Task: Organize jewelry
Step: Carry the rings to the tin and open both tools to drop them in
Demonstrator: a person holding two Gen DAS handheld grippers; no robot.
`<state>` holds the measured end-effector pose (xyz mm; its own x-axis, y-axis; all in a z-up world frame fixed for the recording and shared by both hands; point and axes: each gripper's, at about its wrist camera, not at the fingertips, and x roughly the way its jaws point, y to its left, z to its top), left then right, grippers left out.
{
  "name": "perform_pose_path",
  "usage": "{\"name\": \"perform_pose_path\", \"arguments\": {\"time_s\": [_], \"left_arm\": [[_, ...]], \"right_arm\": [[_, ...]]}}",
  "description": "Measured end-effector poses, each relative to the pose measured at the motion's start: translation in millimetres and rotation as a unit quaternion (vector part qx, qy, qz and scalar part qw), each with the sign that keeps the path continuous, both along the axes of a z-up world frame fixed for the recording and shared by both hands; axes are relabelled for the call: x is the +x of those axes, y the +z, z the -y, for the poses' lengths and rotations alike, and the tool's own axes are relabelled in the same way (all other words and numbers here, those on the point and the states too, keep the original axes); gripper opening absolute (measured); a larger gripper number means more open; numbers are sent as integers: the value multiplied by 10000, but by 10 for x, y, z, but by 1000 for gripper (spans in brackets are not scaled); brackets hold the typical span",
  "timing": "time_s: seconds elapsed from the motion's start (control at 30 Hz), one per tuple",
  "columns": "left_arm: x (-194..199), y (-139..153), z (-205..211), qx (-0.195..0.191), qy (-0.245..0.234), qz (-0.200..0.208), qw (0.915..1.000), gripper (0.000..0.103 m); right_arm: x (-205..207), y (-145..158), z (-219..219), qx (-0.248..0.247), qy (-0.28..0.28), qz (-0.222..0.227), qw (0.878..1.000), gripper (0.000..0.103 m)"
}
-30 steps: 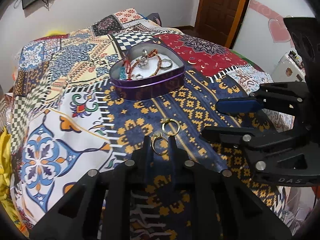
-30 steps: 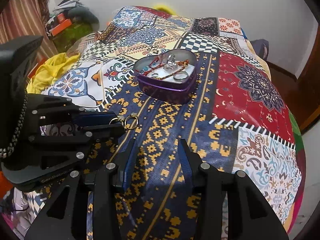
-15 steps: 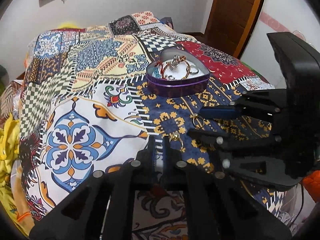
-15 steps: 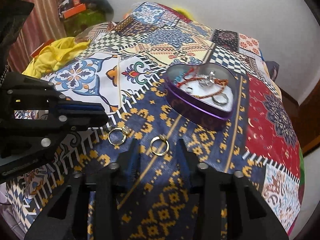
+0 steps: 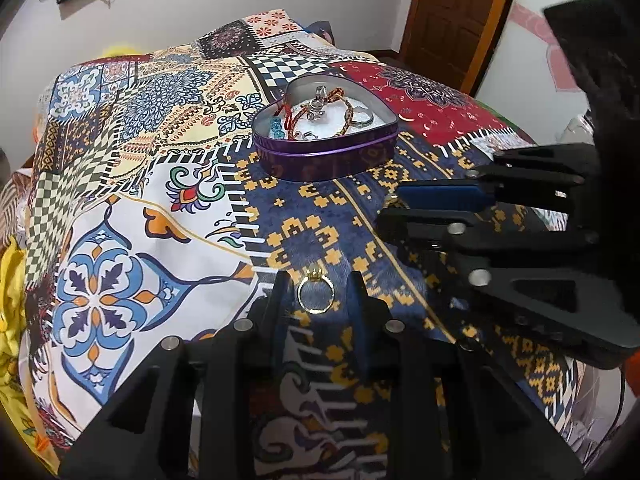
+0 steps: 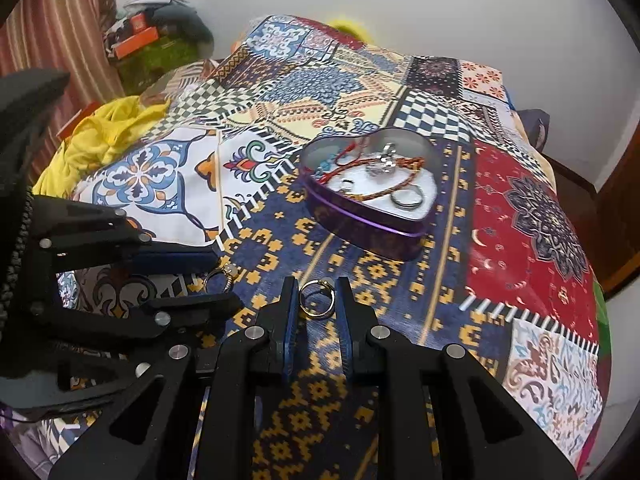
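While each gripper straddles its own gold ring on the bed, neither is clenched. Only the right wrist view shows the right gripper around the second ring; the left gripper frames the first ring.

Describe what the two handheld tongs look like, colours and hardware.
Both the left tongs and the right tongs are matte black plastic frames with triangular cut-outs, silver round bolt heads, and blue pads lining the fingers' inner faces. A black braided cord hangs beside the left one.

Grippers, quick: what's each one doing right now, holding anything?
Left gripper: open, straddling a gold ring on the bedspread, not gripping.
Right gripper: open, fingers flanking another ring, not clamped.
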<state>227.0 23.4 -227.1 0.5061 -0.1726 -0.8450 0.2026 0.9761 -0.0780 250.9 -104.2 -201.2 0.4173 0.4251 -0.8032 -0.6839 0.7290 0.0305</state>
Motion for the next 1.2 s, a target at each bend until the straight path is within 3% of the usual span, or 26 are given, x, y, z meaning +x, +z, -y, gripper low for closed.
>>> {"name": "perform_pose_path", "arguments": {"time_s": [0.1, 0.47, 0.93, 1.2], "left_arm": [[10, -12, -5, -27, 50, 27, 10000, 18], [8, 83, -83, -152, 240, 85, 9996, 18], [296, 657, -152, -357, 336, 853, 9951, 18], [506, 738, -111, -438, 270, 1013, 9935, 18]], "right_arm": [[8, 33, 58, 66, -68, 4, 10000, 16], [66, 198, 216, 239, -289, 203, 9991, 16], [292, 492, 301, 703, -578, 486, 9947, 16], [457, 529, 251, 844, -580, 503, 9935, 17]]}}
